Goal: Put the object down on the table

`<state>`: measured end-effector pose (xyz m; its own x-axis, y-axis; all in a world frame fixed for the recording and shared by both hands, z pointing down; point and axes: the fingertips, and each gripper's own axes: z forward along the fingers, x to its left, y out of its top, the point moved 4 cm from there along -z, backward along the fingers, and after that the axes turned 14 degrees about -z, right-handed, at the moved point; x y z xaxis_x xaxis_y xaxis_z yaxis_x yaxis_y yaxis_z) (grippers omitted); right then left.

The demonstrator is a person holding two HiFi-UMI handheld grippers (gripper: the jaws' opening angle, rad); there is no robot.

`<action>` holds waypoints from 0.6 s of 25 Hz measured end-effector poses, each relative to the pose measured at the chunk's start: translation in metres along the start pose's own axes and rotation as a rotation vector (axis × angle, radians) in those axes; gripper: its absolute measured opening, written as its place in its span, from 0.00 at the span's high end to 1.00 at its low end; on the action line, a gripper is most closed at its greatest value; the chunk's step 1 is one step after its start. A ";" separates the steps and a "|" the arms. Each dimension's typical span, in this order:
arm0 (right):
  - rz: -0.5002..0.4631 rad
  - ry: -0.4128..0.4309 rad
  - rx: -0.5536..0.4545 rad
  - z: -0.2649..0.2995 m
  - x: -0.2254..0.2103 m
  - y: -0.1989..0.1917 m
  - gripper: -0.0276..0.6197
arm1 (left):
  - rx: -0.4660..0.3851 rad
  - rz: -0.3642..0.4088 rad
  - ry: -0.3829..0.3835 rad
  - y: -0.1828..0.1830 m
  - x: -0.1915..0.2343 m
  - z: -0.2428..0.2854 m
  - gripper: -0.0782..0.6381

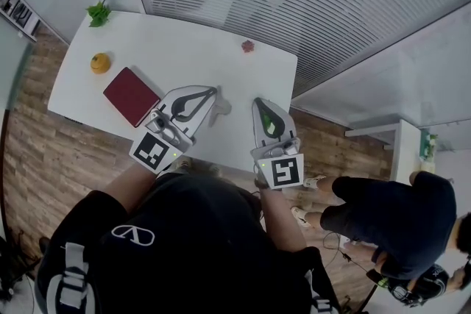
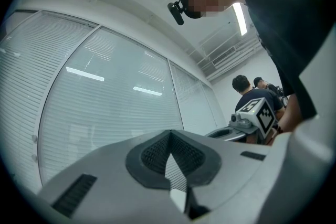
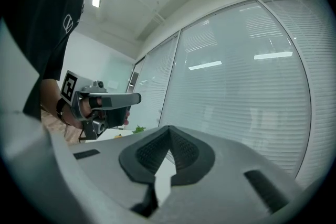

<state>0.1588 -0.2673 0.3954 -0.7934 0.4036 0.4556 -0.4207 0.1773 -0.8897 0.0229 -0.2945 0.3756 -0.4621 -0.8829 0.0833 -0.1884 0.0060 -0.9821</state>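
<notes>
Your jaws are clenched empty: left gripper (image 1: 213, 91) and right gripper (image 1: 260, 104) hover at the table (image 1: 184, 48) edge, red book (image 1: 131, 96) nearer your left

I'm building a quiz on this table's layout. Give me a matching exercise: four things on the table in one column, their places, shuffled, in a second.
1 plant
2 orange
3 book
4 red bit

A beside the left tool
B far edge, towards the right
C far left corner
D between plant and book

Pairs: 1-C, 2-D, 3-A, 4-B
</notes>
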 end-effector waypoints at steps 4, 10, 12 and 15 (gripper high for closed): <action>0.017 0.001 0.008 -0.003 0.001 -0.004 0.95 | -0.002 -0.014 0.000 -0.003 -0.002 0.000 0.88; 0.009 0.013 0.014 -0.003 0.002 -0.007 0.95 | 0.006 -0.023 0.004 -0.007 -0.002 0.000 0.88; 0.013 0.015 0.018 -0.004 0.002 -0.008 0.95 | 0.004 -0.024 0.004 -0.007 -0.002 0.000 0.88; 0.029 0.012 0.021 -0.004 0.001 -0.008 0.95 | 0.004 -0.026 0.005 -0.007 -0.002 0.000 0.88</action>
<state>0.1633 -0.2645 0.4032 -0.8003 0.4192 0.4288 -0.4065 0.1465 -0.9018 0.0255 -0.2931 0.3820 -0.4613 -0.8804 0.1100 -0.1969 -0.0193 -0.9802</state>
